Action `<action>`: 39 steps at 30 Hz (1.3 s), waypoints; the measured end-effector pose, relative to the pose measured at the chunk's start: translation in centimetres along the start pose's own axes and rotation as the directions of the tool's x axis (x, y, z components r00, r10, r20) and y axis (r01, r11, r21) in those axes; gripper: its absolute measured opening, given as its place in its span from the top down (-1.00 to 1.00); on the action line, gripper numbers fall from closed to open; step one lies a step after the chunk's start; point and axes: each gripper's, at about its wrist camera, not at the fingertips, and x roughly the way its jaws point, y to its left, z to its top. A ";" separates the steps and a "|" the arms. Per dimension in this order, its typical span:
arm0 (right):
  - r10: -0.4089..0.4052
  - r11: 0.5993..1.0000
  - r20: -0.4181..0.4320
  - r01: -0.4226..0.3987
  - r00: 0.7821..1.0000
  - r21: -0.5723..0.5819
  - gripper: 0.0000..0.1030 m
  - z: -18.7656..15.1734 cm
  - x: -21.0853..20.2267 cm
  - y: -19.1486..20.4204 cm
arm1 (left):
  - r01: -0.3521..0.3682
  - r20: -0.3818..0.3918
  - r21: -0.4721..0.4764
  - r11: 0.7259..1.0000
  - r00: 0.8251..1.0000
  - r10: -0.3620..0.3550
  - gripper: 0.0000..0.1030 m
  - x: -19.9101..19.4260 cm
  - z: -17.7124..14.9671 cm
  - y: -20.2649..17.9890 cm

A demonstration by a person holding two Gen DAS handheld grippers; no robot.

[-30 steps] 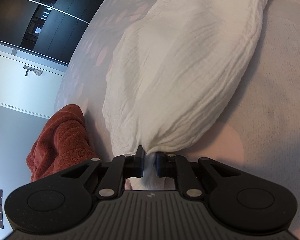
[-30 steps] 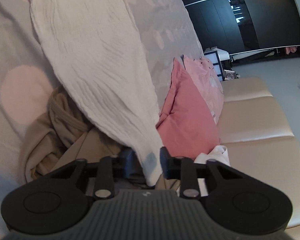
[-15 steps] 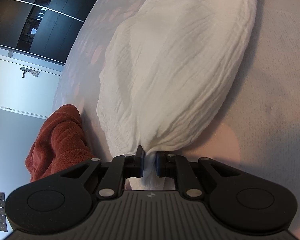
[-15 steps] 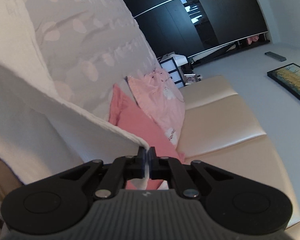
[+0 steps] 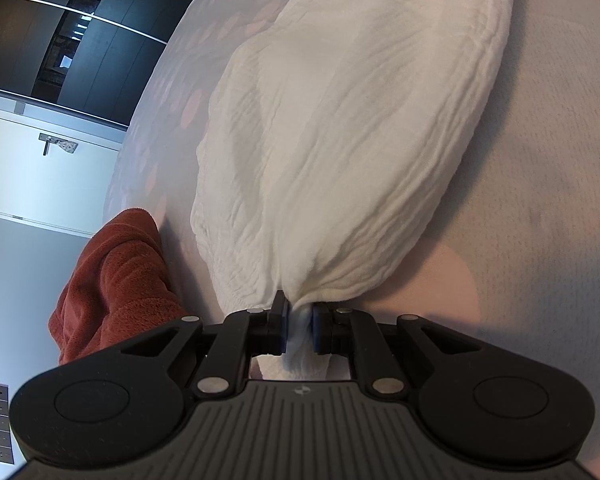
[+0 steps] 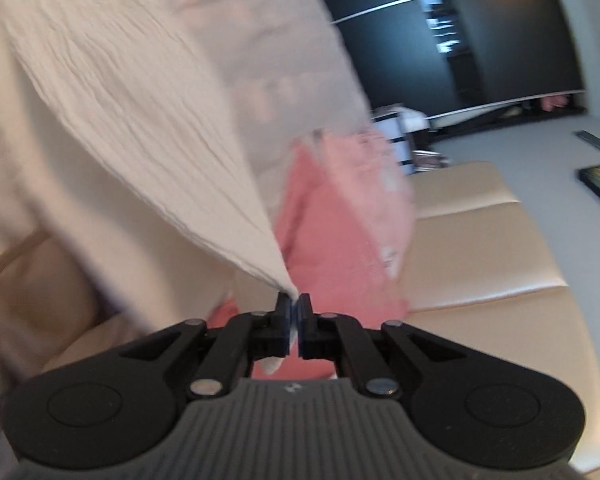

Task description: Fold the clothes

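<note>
The left tool (image 5: pixel 299 322) was clamped on a bunched corner of the white, crinkle-textured cotton garment (image 5: pixel 352 128), a thick wad of cloth filling the gap between its blue pads. The right tool (image 6: pixel 294 320) was pinched nearly together on a thin tip of the same white garment (image 6: pixel 148 120), which fanned out from that point up and to the left in the right wrist view; that view was smeared with motion blur.

From the left tool the garment ran forward and away as one long, puffed band, its long axis leading up and slightly right over the pale bedspread with faint pink spots (image 5: pixel 540 200). So each tool held one end and the cloth stretched between them, lying partly on the bed. The next step looked like drawing the two ends apart or laying the band flat along that axis, before any fold was made.

A rust-red fleecy garment (image 5: pixel 116 280) lay just left of the left tool, apart from the white one. A salmon-pink garment (image 6: pixel 340 240) lay beyond the right tool, beside a cream leather cushion (image 6: pixel 480 248).
</note>
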 end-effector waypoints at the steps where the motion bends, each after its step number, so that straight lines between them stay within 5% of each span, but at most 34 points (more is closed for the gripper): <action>1: 0.014 1.000 -0.003 -0.014 1.000 -0.009 0.93 -0.5 -0.1 0.6 | 0.000 -0.001 0.002 1.000 1.000 0.000 0.82 0.0 0.0 0.0; 11: 0.100 0.994 0.006 -0.099 0.995 -0.052 0.92 -2.1 -1.4 1.0 | 0.004 -0.017 0.007 1.000 1.000 -0.003 0.82 0.3 0.3 -0.2; 13: 0.090 0.993 0.010 -0.089 0.996 -0.074 0.81 -1.9 -1.3 1.9 | 0.005 -0.022 0.002 1.000 1.000 -0.005 0.82 0.3 0.4 -0.1; 15: 0.106 0.991 0.027 -0.103 0.994 -0.083 0.39 -1.6 -1.7 2.3 | 0.004 -0.022 0.004 1.000 1.000 -0.003 0.82 0.2 0.4 -0.1; 18: 0.121 0.982 0.040 -0.114 0.992 -0.151 0.16 -1.5 -2.1 2.9 | 0.001 -0.019 0.010 1.000 1.000 -0.001 0.82 0.1 0.2 -0.3; 26: 0.056 0.974 -0.008 -0.056 0.998 -0.220 0.16 0.0 0.7 4.0 | 0.001 -0.017 0.012 1.000 1.000 -0.001 0.82 0.2 0.2 -0.2; 28: 0.053 0.972 -0.022 -0.057 0.998 -0.230 0.36 0.3 1.3 4.5 | 0.002 -0.013 0.003 1.000 1.000 -0.002 0.81 0.1 0.1 0.0; 29: 0.049 0.973 -0.030 -0.054 0.998 -0.224 0.81 0.5 1.5 4.6 | 0.005 -0.010 -0.005 1.000 1.000 -0.005 0.82 0.0 0.1 0.2; 31: 0.021 0.983 -0.028 -0.025 0.999 -0.180 0.83 0.9 1.4 4.0 | 0.011 0.002 -0.033 0.999 1.000 -0.011 0.82 -0.3 -0.1 0.7; 35: -0.072 0.993 -0.047 0.067 0.996 -0.095 0.87 1.5 0.6 1.2 | 0.017 0.029 -0.184 0.983 1.000 -0.012 0.85 -1.6 -0.5 3.5; 39: -0.167 0.986 -0.072 0.166 0.983 -0.013 0.89 2.7 -0.8 -2.3 | -0.019 0.074 -0.361 0.932 0.996 0.049 0.86 -4.6 -0.6 7.5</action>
